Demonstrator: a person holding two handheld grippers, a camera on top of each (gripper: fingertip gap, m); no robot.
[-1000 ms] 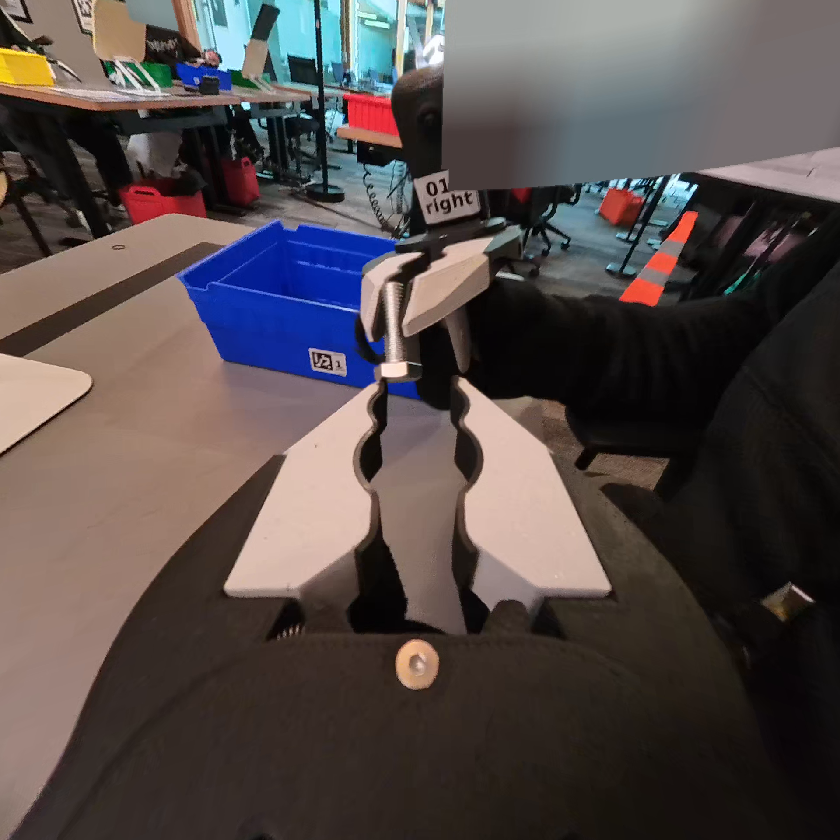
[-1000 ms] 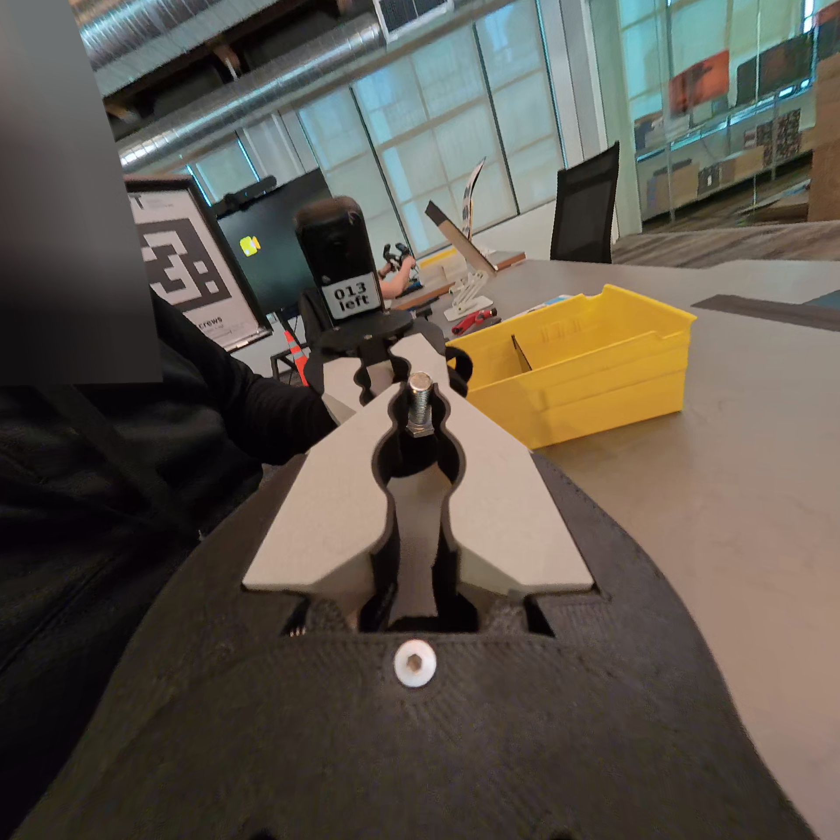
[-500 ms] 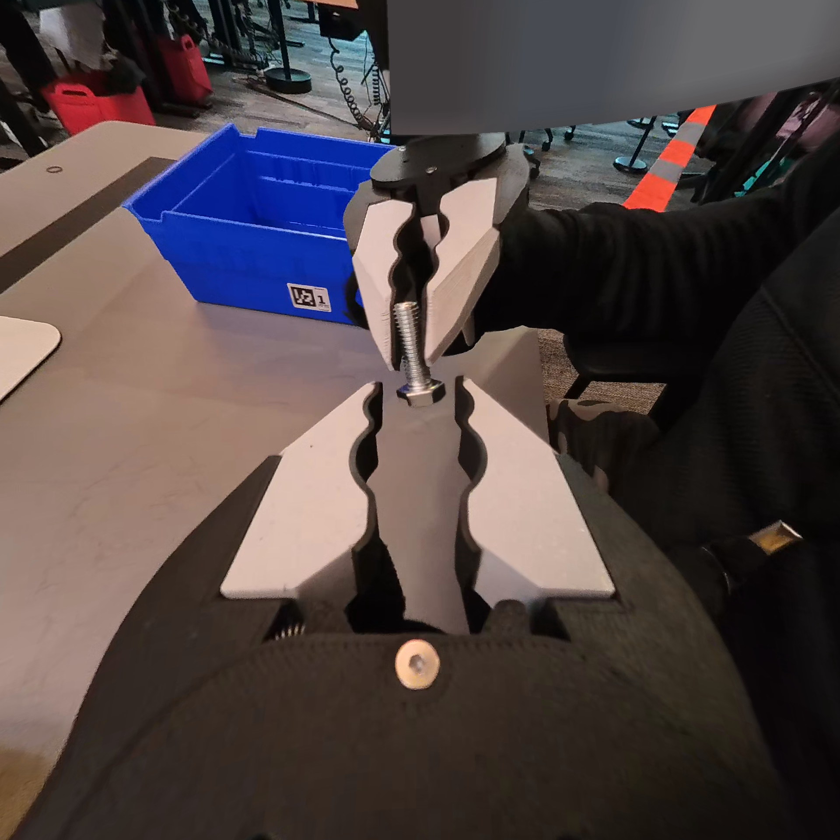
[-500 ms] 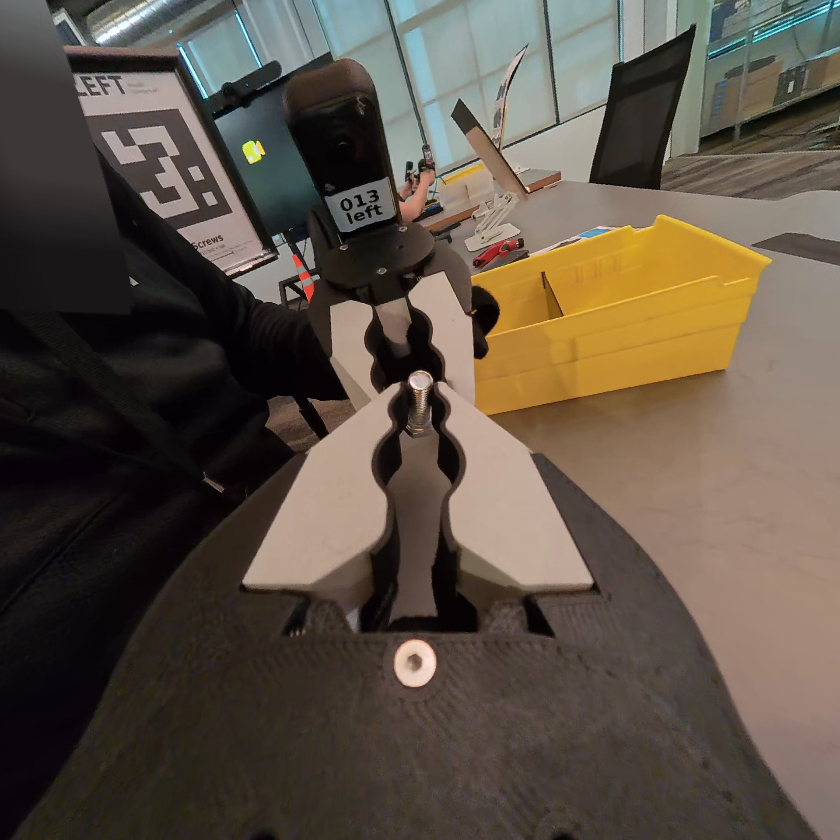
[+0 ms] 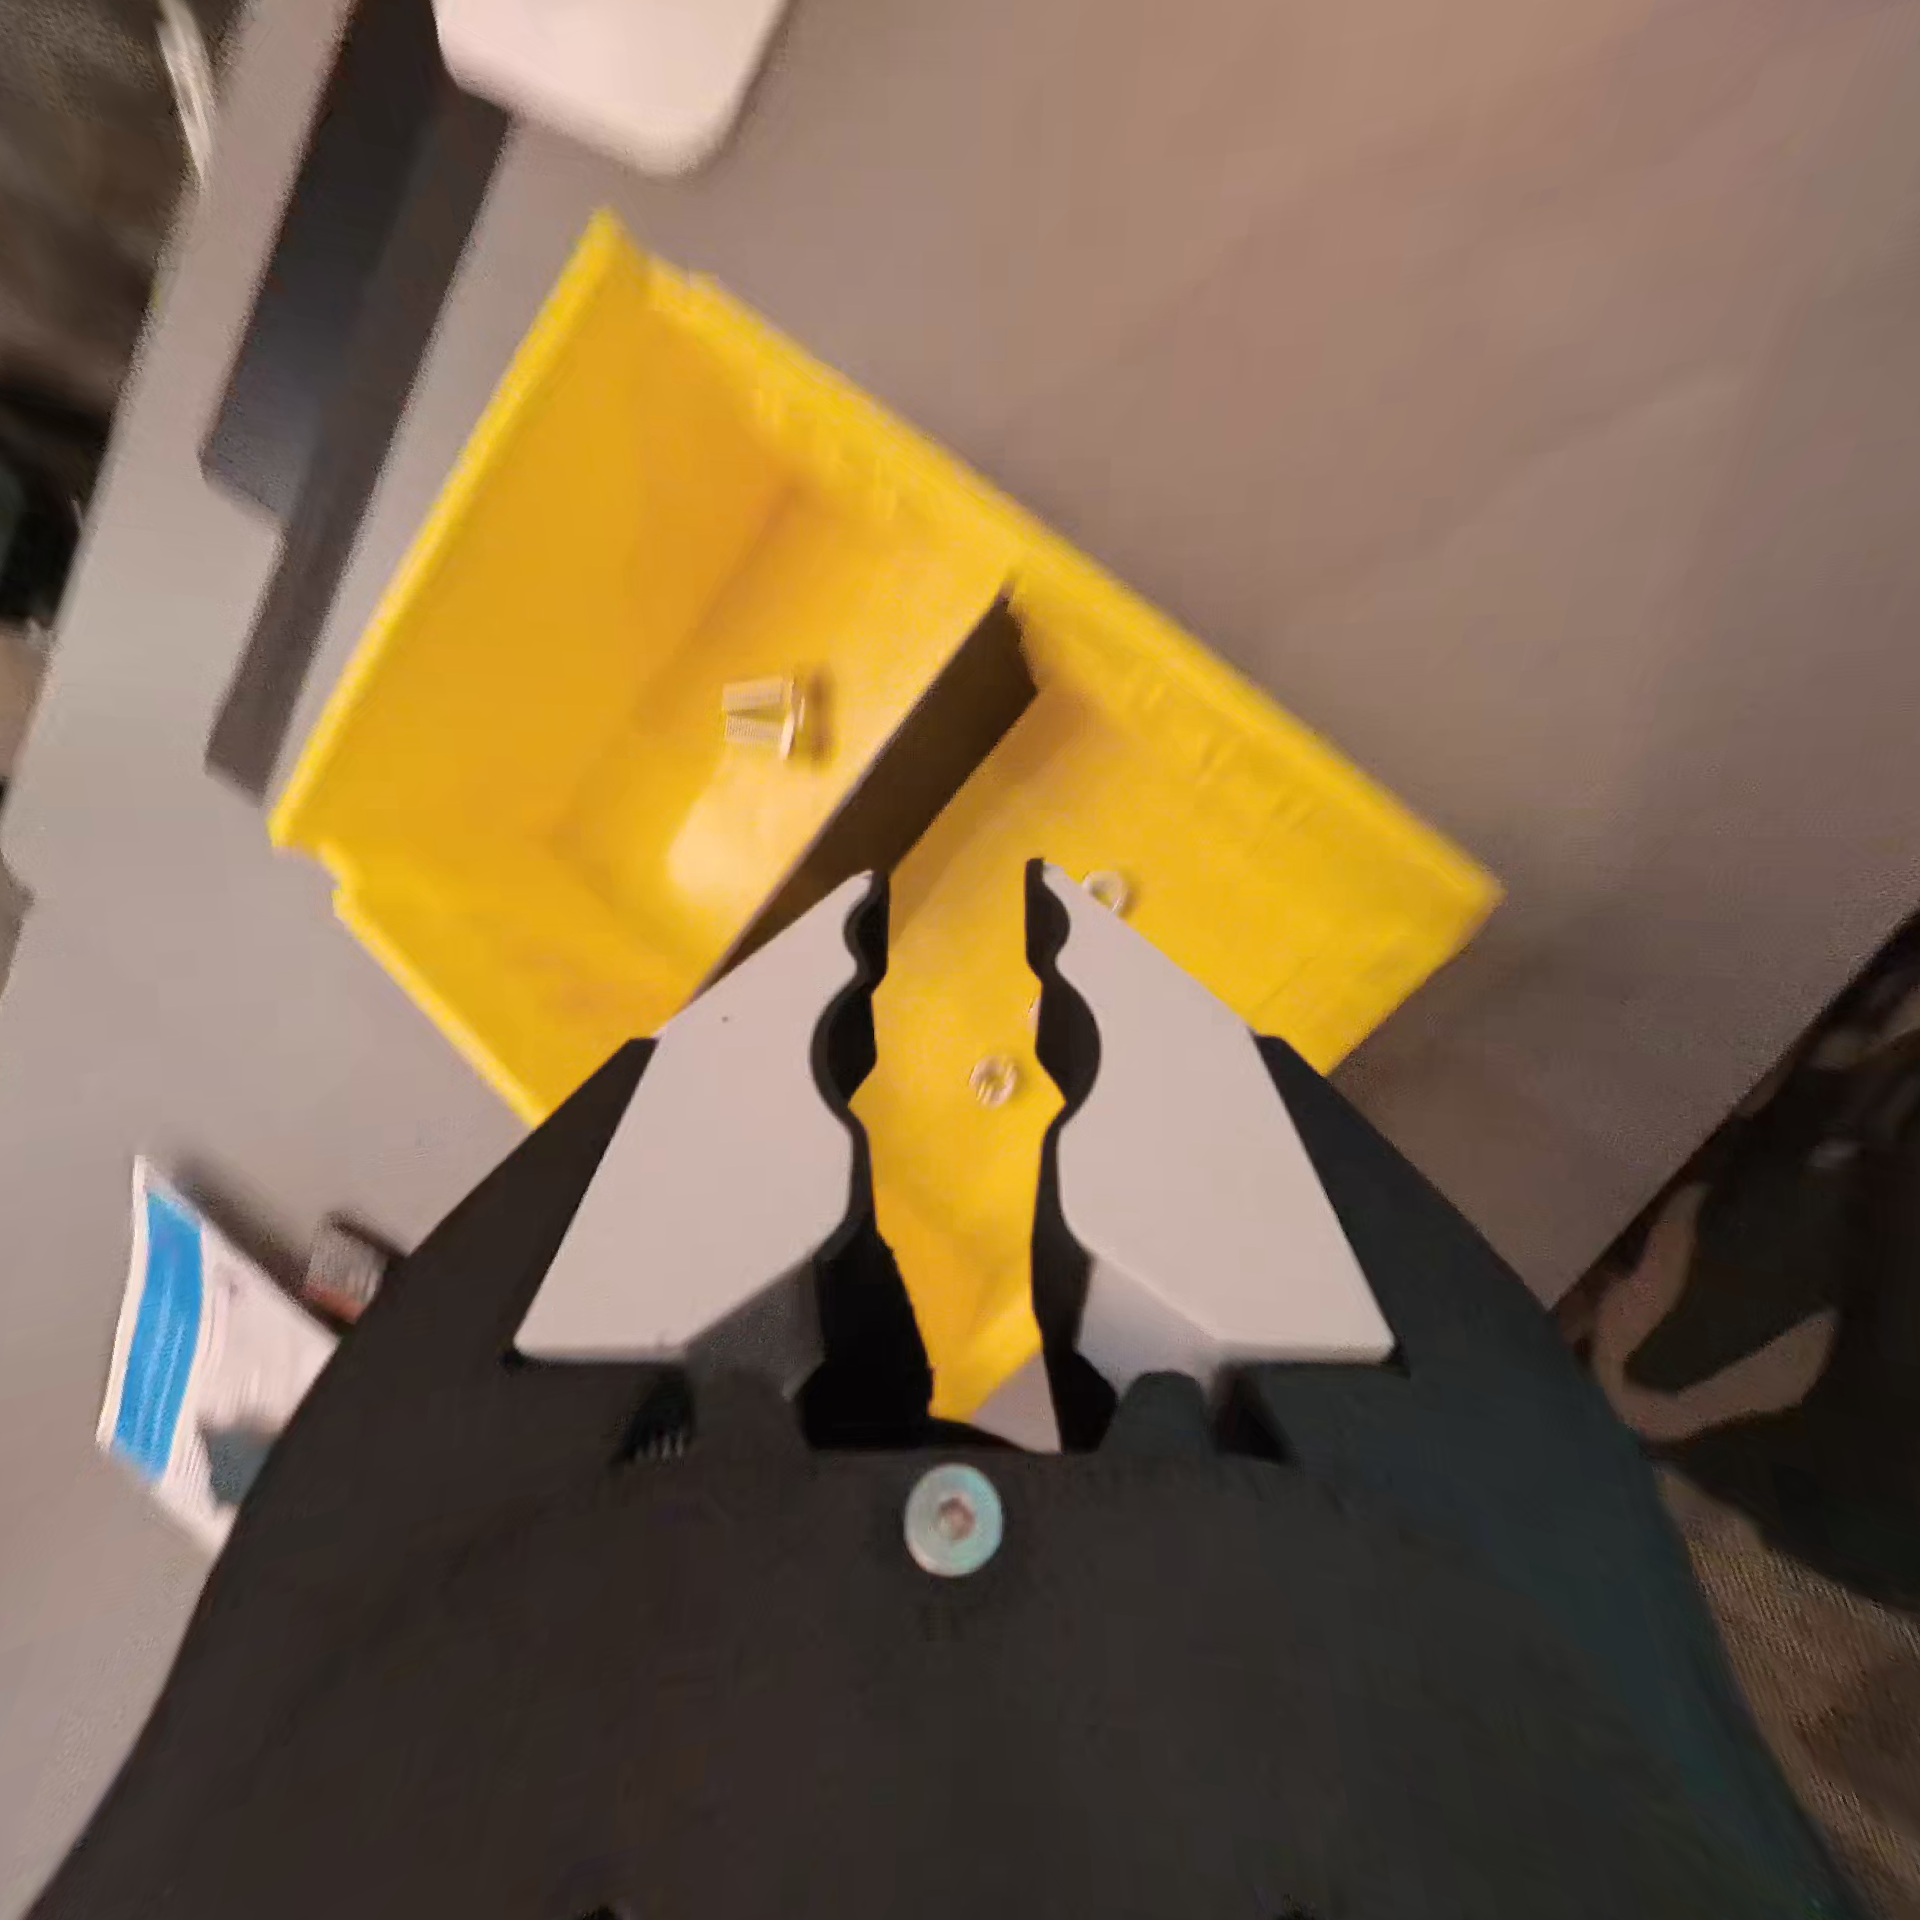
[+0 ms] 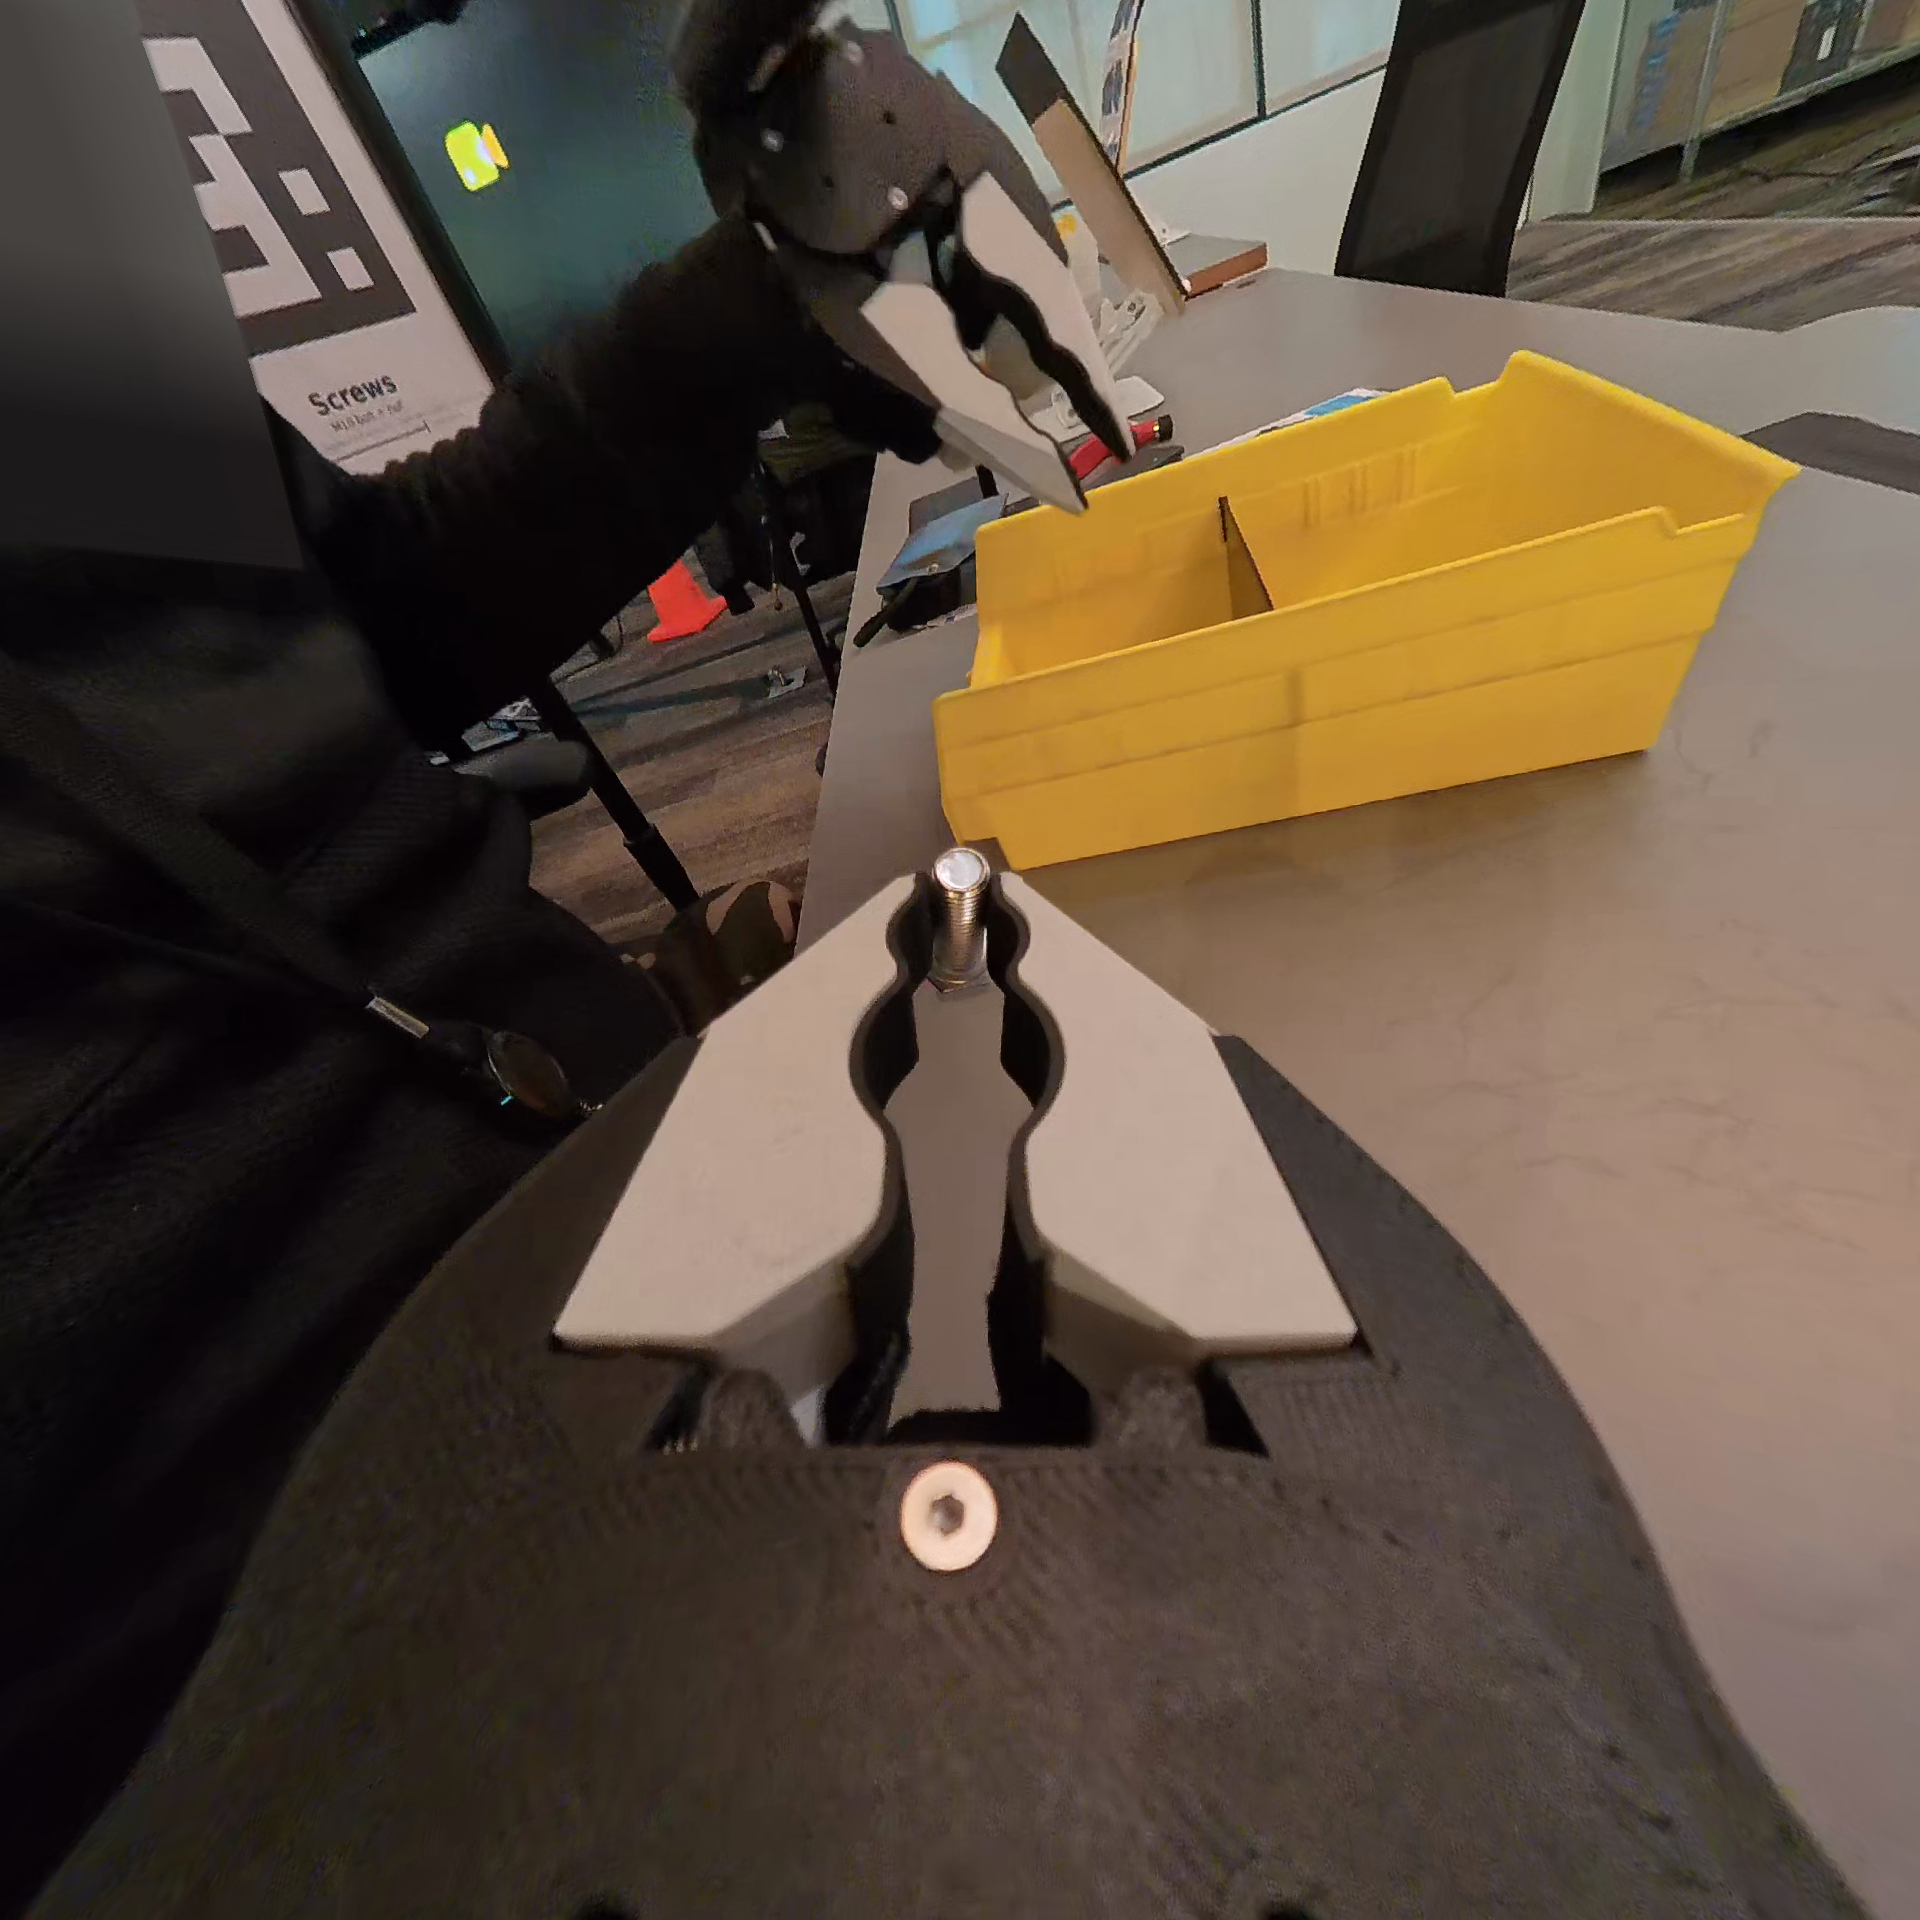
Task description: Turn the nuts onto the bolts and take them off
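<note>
Left wrist view: the left gripper [image 5: 956, 883] hangs open and empty, tipped down over the yellow bin [image 5: 1299, 769]. Small nuts [image 5: 994, 1081] lie inside, hard and slippery; best pinched by their flat sides.

Right wrist view: the right gripper [image 6: 961, 909] squeezes the bolt [image 6: 958, 914] near that bin, thread end pointing away.

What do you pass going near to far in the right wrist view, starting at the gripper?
right gripper → bolt clamped at its tips → bare table → yellow bin → left gripper raised over the bin's rim → black chair
</note>
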